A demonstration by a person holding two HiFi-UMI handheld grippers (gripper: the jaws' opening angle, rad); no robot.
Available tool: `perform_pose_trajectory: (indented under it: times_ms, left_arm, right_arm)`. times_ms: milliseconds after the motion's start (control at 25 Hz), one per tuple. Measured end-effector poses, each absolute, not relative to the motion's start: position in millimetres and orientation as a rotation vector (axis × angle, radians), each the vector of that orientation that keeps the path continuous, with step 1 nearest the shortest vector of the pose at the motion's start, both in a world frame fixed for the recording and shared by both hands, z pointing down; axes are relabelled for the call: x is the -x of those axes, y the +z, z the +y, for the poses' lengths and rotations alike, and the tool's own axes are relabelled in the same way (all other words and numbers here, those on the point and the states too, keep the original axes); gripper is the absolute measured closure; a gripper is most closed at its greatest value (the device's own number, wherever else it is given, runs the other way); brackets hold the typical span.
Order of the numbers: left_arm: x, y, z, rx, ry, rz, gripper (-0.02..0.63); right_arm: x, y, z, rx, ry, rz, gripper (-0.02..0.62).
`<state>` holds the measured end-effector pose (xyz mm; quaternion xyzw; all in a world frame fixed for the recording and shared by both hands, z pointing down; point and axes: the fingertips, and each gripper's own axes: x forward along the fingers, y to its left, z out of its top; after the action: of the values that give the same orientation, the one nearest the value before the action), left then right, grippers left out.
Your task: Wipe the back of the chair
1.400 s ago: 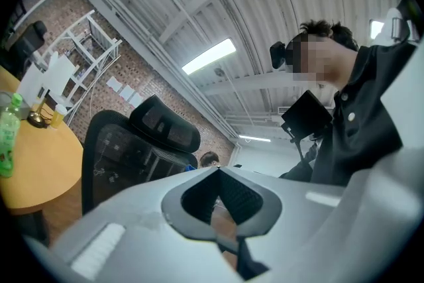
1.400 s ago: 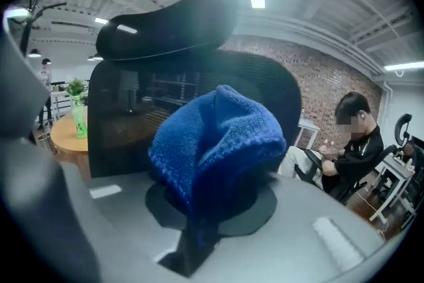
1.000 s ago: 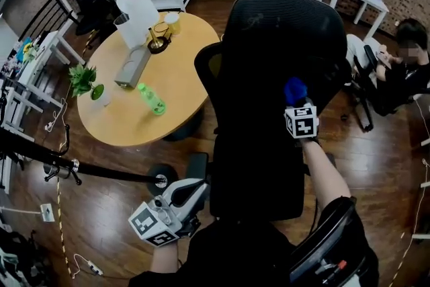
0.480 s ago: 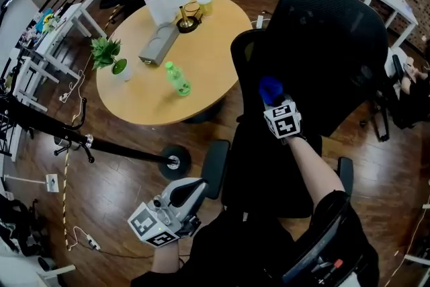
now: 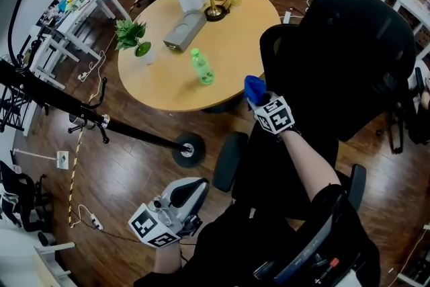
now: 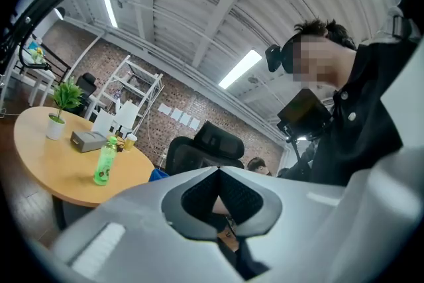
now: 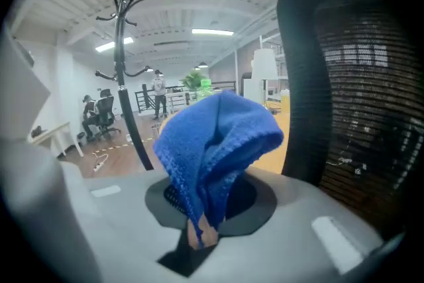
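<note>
Cloth of bright blue, pinched in the right gripper, sits at the left edge of the chair back in the head view. The gripper's jaws are clamped on the cloth's lower folds. The rest billows up over them in a loose hood, the right gripper view shows. In that view the black mesh of the chair back stands just to the right of the cloth; whether the two touch cannot be told. The person's bare forearm reaches forward along the chair to the right gripper. The left gripper hangs low at the person's left side, well apart from the chair back. Its jaws are pressed together with nothing between them. Beyond the chair, a round wooden table carries a green bottle, a potted plant and a grey box. A black coat stand rises from the wooden floor beside the table.
</note>
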<state>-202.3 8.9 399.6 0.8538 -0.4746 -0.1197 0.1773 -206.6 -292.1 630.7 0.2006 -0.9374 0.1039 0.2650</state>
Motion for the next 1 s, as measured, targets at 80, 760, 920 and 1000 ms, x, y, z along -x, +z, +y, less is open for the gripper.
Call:
perform_pose_trajectory:
  times_ms: [80, 760, 920, 1000]
  left_arm:
    - [201, 400, 9, -2.418, -0.332, -1.344, 0.600]
    - [118, 406, -38, -2.535, -0.245, -0.996, 0.600]
    - [98, 411, -45, -2.549, -0.222, -0.917, 0.600]
    - [91, 412, -49, -2.556, -0.211, -0.883, 0.600]
  right_arm:
    - [203, 635, -290, -0.561, 0.320, -2.551, 0.540]
    - [-78, 688, -328, -1.250, 0.605, -2.326, 0.540]
    - [-131, 689, -331, -1.325, 0.588, -2.253, 0.540]
    - [-158, 690, -330, -1.376, 0.598, -2.209, 0.540]
